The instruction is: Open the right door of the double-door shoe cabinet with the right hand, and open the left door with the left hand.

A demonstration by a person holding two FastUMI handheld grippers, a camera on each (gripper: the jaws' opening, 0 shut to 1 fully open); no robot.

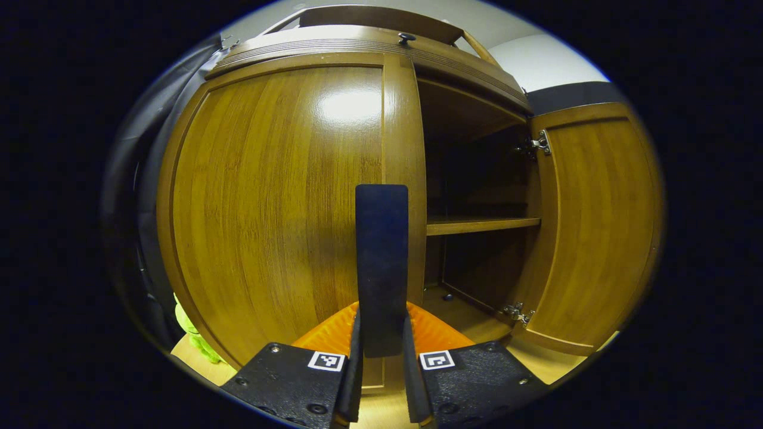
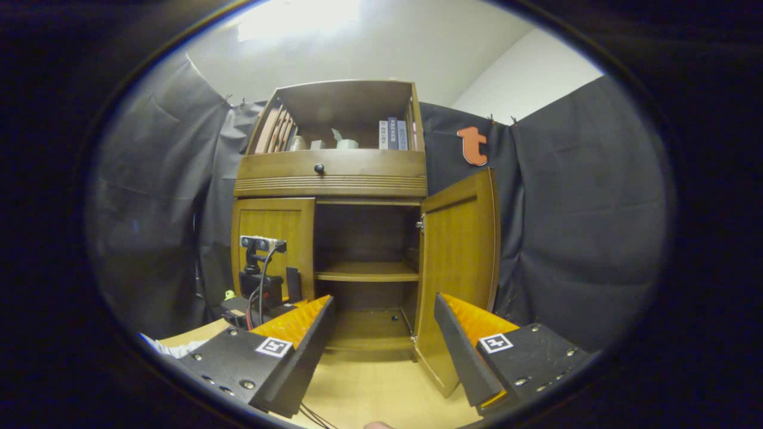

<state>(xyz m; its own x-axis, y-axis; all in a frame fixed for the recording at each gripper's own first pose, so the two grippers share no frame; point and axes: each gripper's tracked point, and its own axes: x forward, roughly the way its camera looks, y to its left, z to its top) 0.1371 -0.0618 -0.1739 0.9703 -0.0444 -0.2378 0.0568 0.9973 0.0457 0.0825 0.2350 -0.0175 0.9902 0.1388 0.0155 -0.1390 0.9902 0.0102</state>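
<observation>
The brown wooden shoe cabinet (image 2: pixel 334 185) stands ahead. Its left door (image 1: pixel 268 196) is closed, and a dark upright handle (image 1: pixel 381 238) sits on its right edge. My left gripper (image 1: pixel 381 325) is shut on that handle, one finger on each side. In the right gripper view the left gripper (image 2: pixel 262 298) shows low against the left door (image 2: pixel 277 232). The right door (image 2: pixel 459 250) is swung wide open, baring a shelf (image 2: pixel 366 271) inside. My right gripper (image 2: pixel 382 298) hangs back from the cabinet, open, with nothing between its fingers. In the left gripper view the right door (image 1: pixel 596 226) stands open at the right.
Above the doors is a drawer with a round knob (image 2: pixel 319 168), and over it an open shelf with books (image 2: pixel 393 134). Black cloth (image 2: pixel 572 238) hangs behind and beside the cabinet. The floor (image 2: pixel 369 387) is light wood. Something green (image 1: pixel 191 333) lies by the cabinet's left foot.
</observation>
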